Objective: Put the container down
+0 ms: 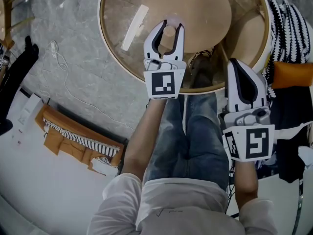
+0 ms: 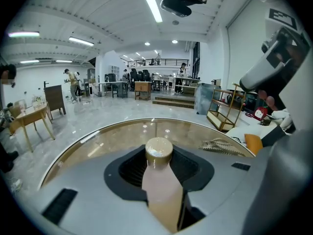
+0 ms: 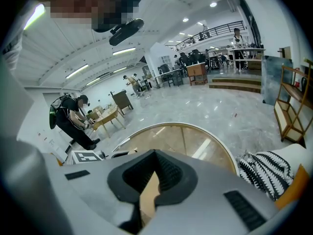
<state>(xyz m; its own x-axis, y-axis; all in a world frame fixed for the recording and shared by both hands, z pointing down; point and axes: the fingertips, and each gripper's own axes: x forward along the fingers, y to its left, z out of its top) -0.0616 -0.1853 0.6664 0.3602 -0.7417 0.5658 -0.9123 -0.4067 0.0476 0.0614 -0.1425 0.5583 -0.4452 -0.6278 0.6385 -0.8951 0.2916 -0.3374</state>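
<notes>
The small pale pinkish-tan container with a round tan cap (image 2: 160,187) is clamped between the jaws of the left gripper (image 1: 164,33). It is roughly upright, cap on top, out over the round glass-topped table with a gold rim (image 1: 108,45), towards its middle. From here I can't tell whether its base touches the glass. To set it down well, I'd say the person should lower it straight, keeping it vertical until the base meets the glass flat. Then they should part the jaws slowly and draw back along their own line so neither pad tips it. The right gripper (image 1: 238,67) hangs by the table's near edge, jaws pressed together on nothing, apart from the container, and is best left there.
</notes>
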